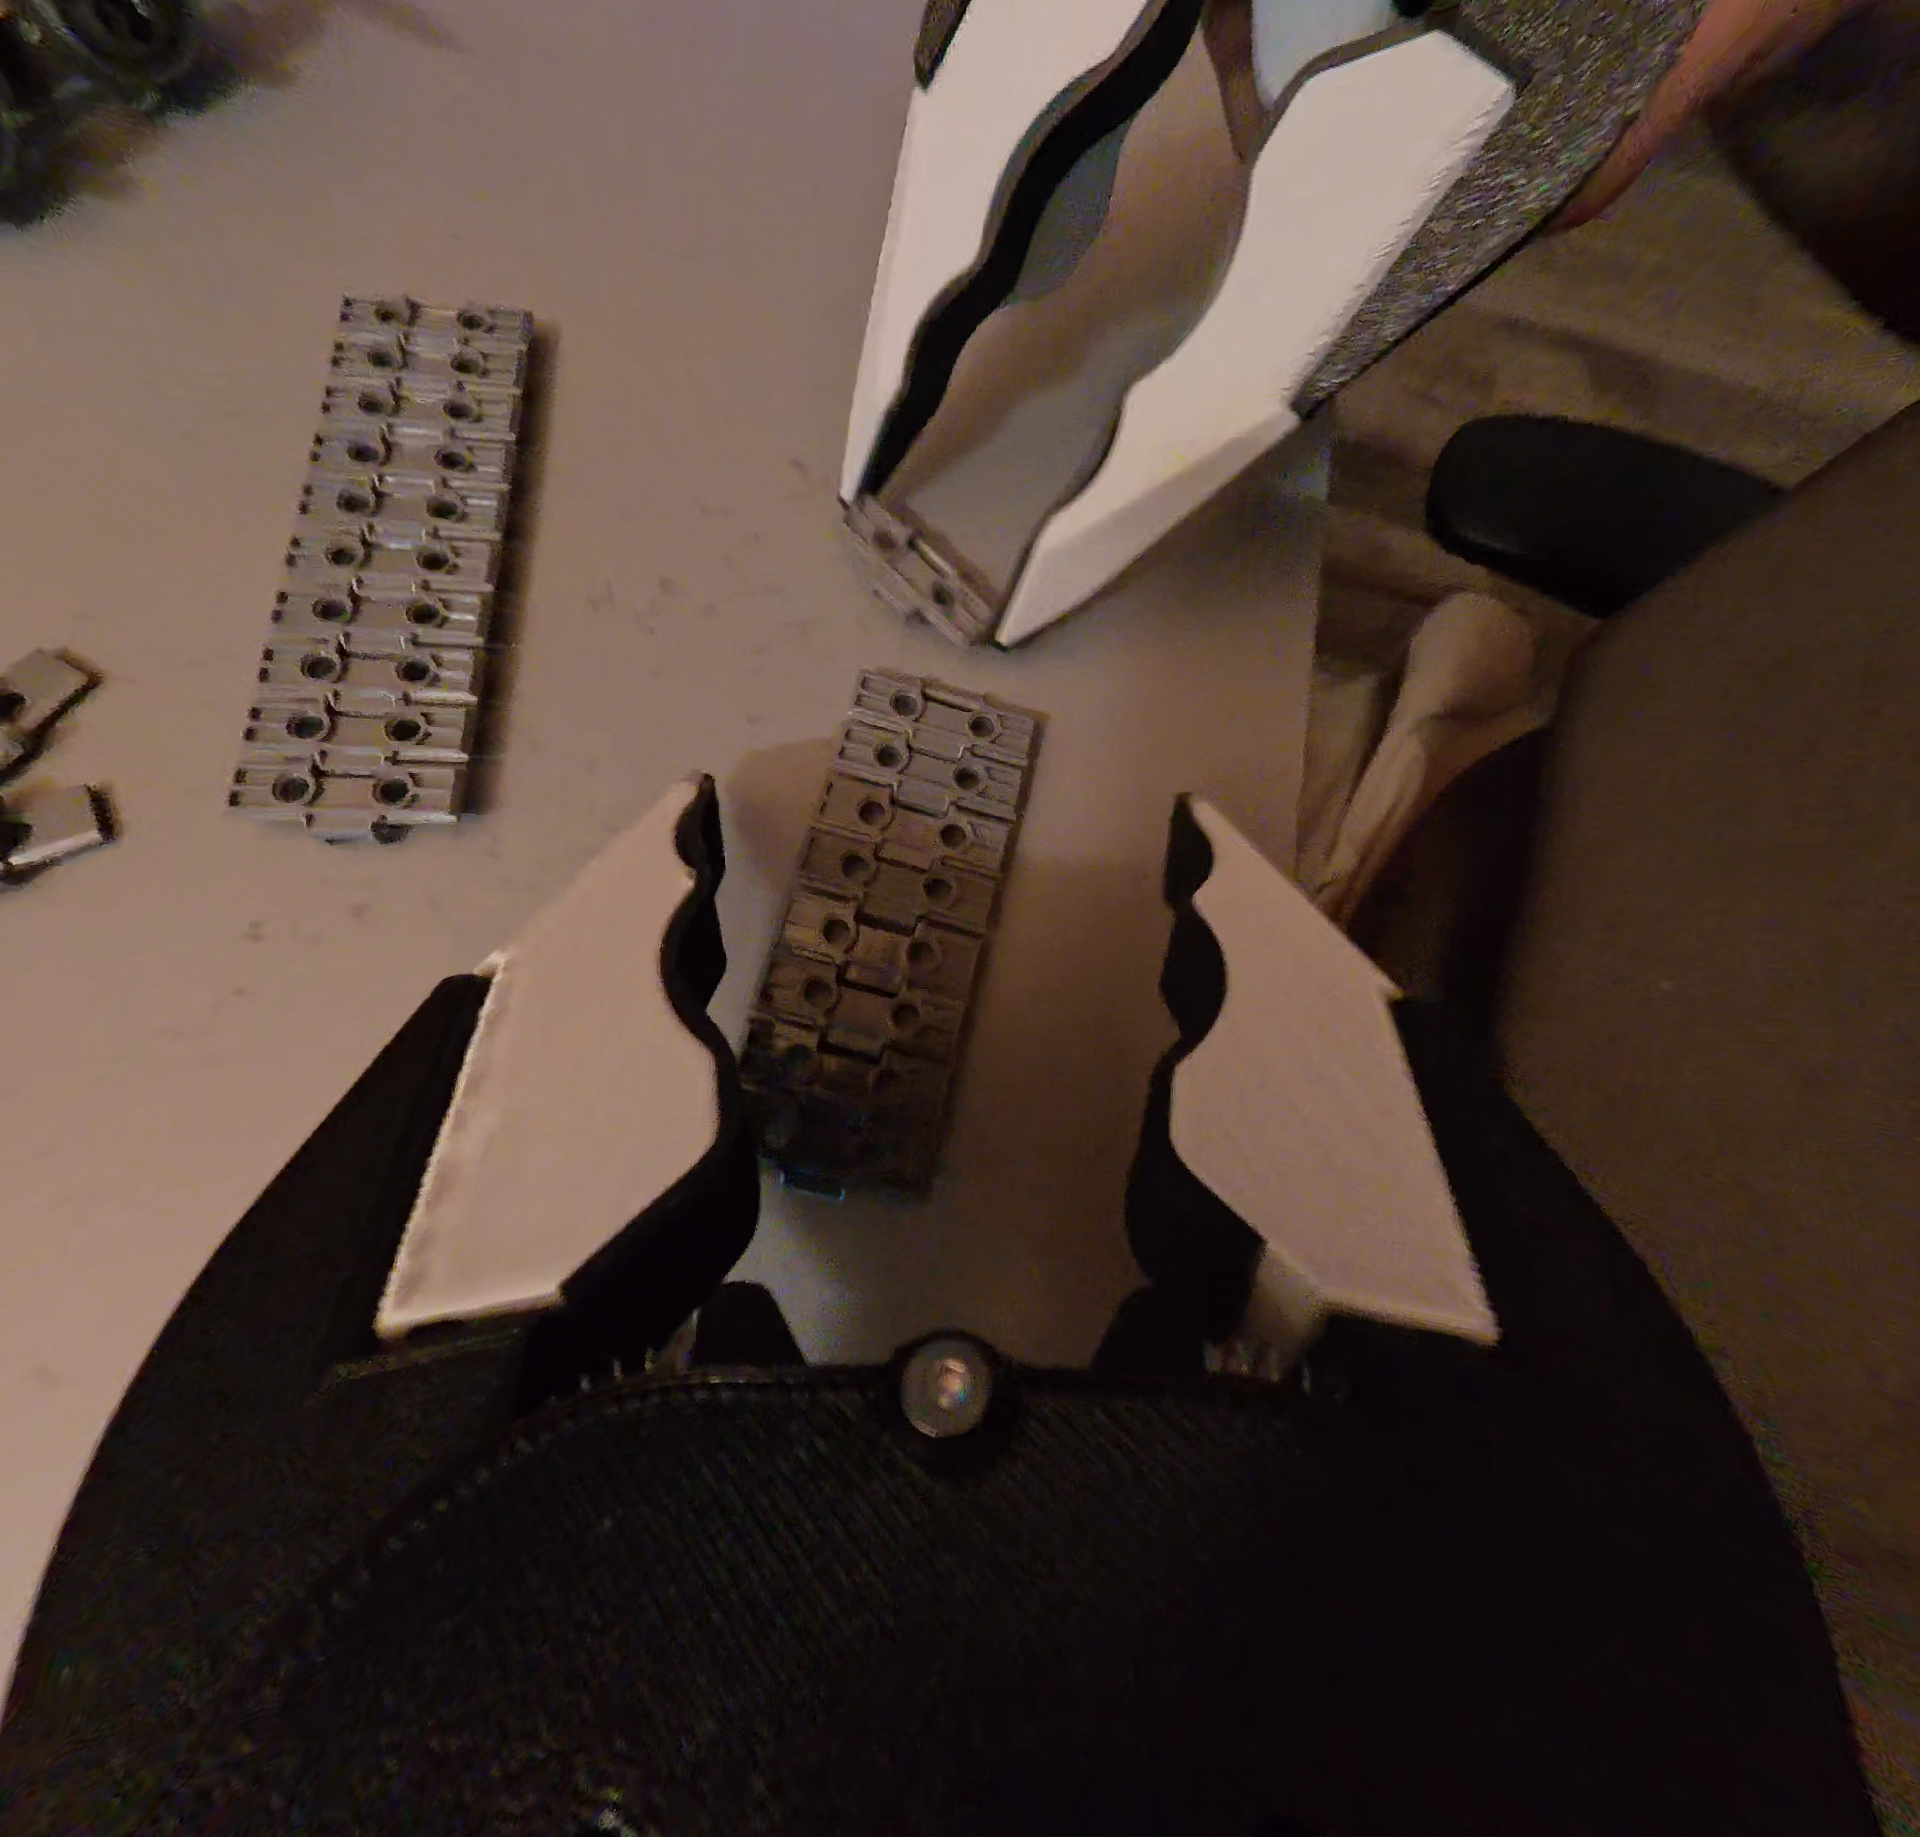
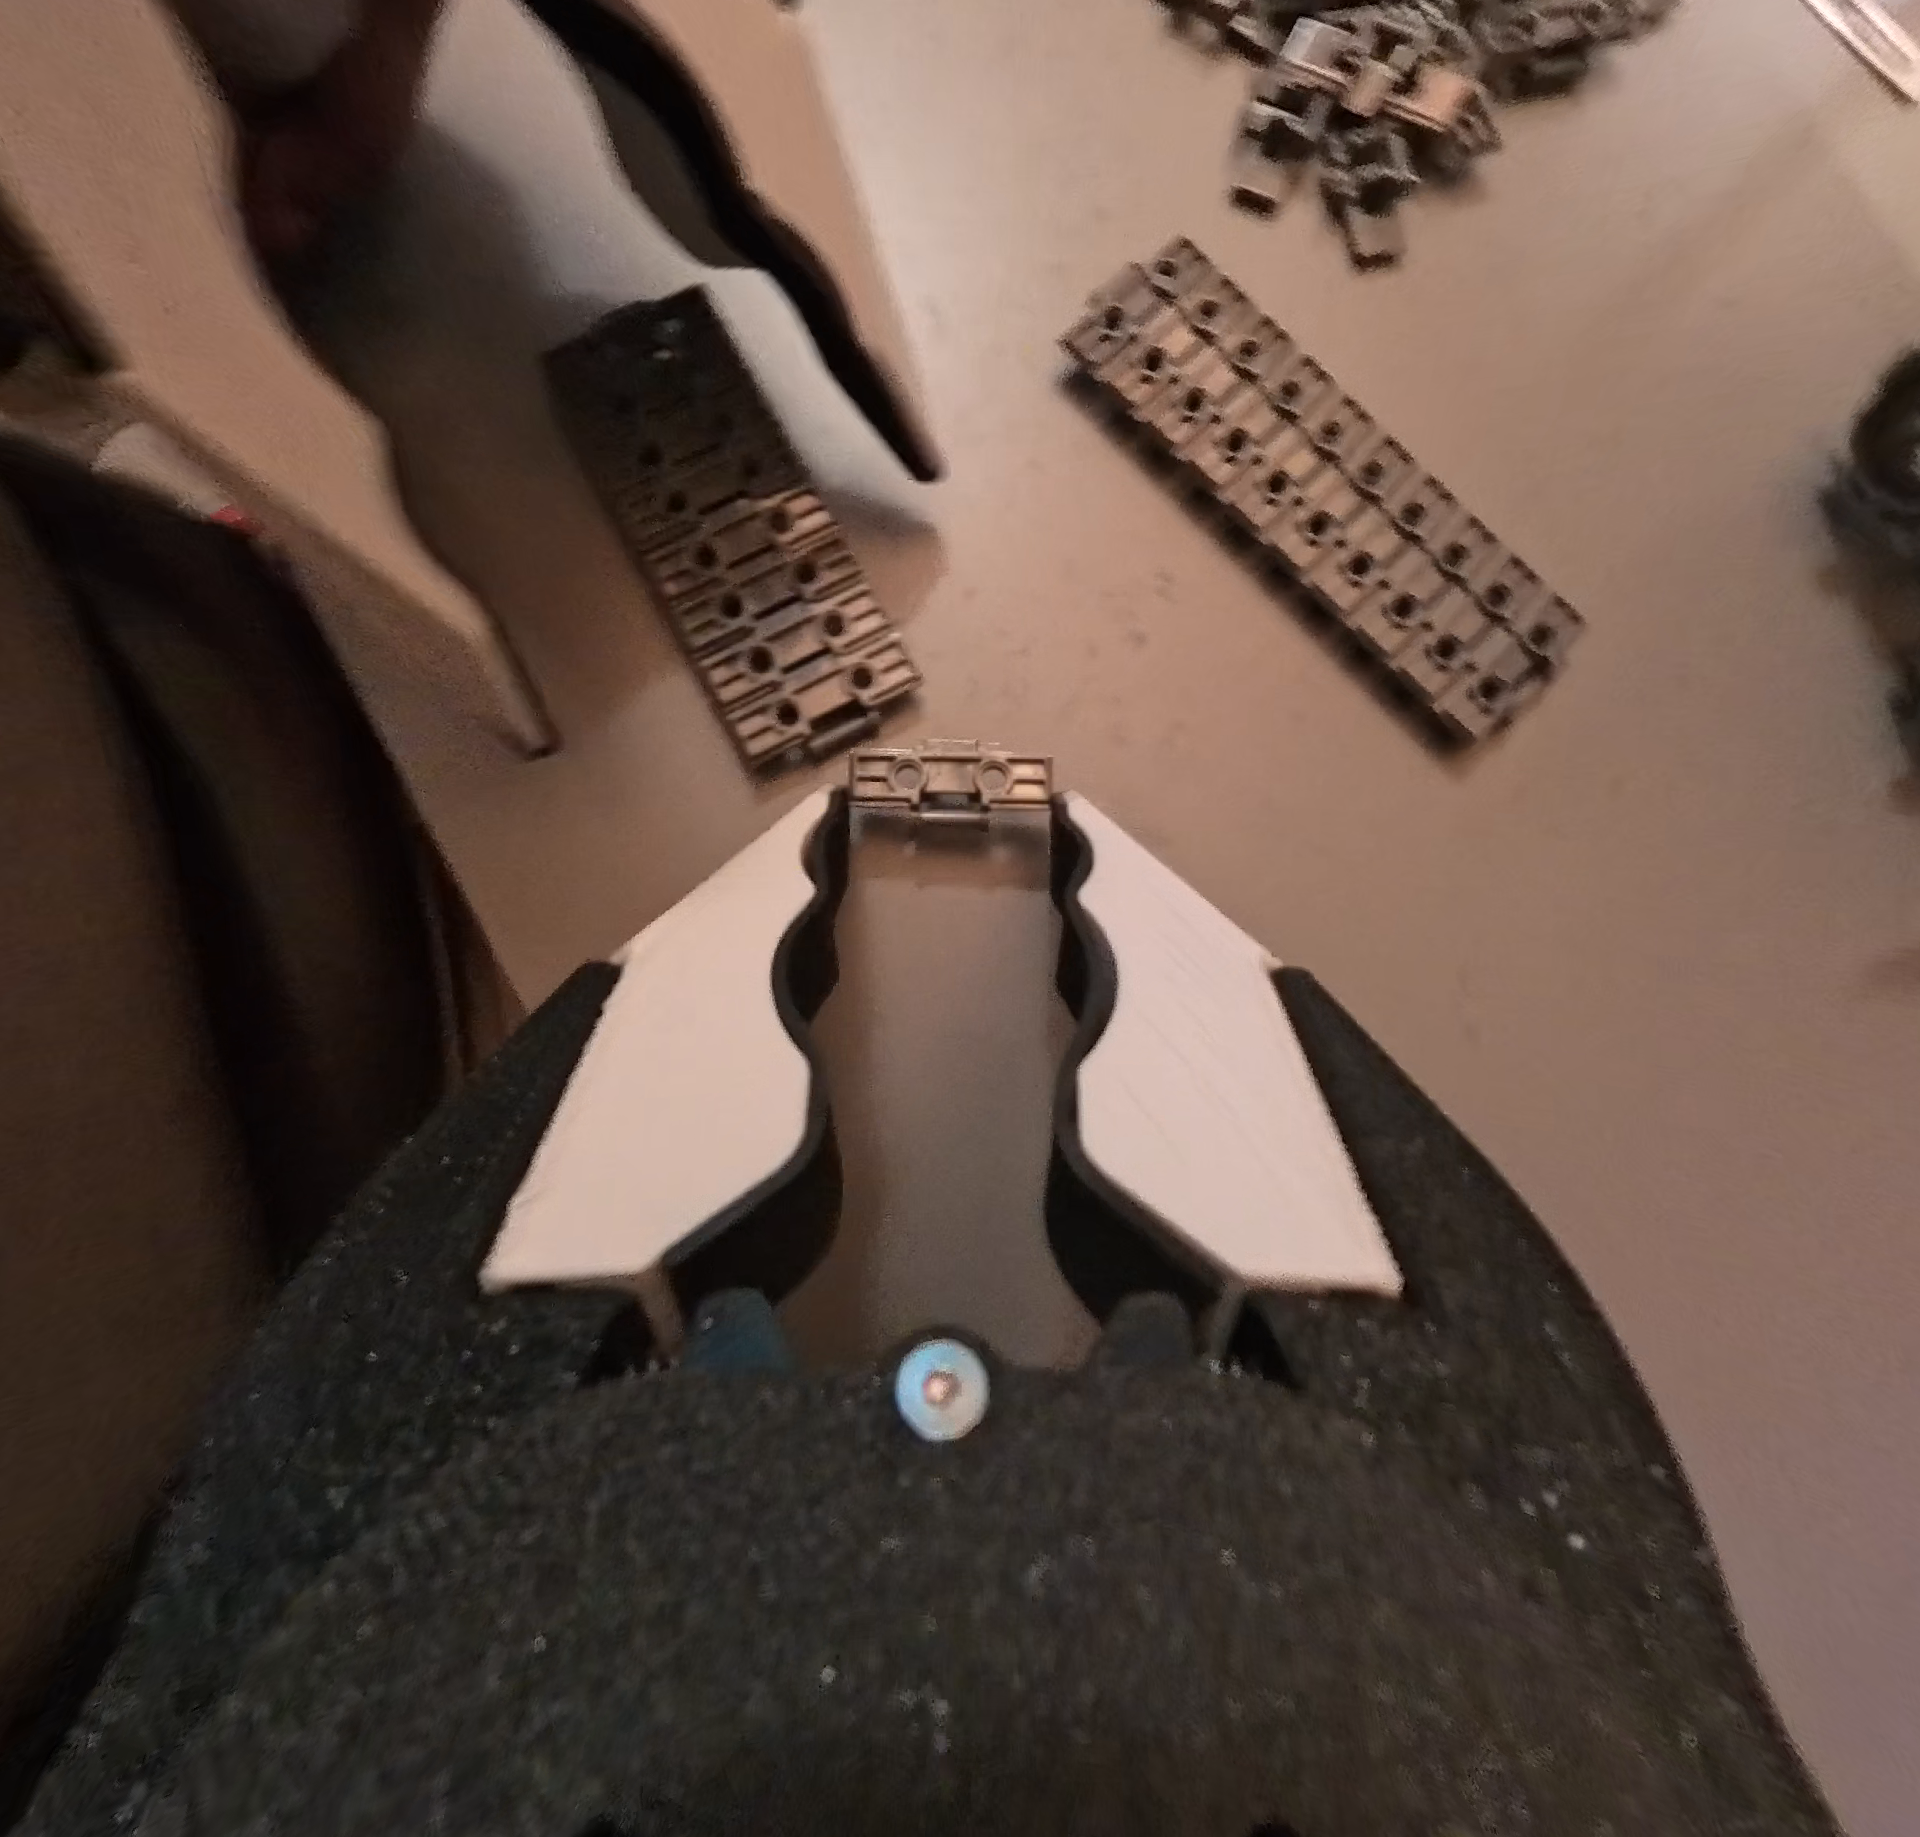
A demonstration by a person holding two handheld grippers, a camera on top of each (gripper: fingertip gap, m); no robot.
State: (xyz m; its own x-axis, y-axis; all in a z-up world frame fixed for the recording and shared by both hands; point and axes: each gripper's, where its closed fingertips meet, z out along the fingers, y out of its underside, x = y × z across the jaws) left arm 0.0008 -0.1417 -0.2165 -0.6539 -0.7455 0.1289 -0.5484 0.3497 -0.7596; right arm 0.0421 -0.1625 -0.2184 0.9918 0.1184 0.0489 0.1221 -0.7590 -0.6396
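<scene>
My left gripper (image 1: 940, 811) is open, its white fingers on either side of a short grey linked track strip (image 1: 899, 914) that lies flat on the table. My right gripper (image 2: 948, 800) is shut on a single grey track link (image 2: 948, 781) at its fingertips, held just beyond the end of the short strip (image 2: 738, 561). In the left wrist view the right gripper (image 1: 935, 592) comes in from the top with the link (image 1: 914, 566) near the strip's far end. A longer finished strip (image 1: 379, 561) lies to the left, also seen in the right wrist view (image 2: 1320, 499).
A pile of loose grey links (image 2: 1392, 52) lies at the far side of the table. A few loose links (image 1: 47, 759) sit at the left edge. A dark round object (image 1: 83, 31) stands at the far left corner. A black chair armrest (image 1: 1590, 509) is past the table edge. There is about 6 cm between the tips of the two grippers. Both grippers' tips are roughly 20 cm from the dark round object (image 1: 83, 31).
</scene>
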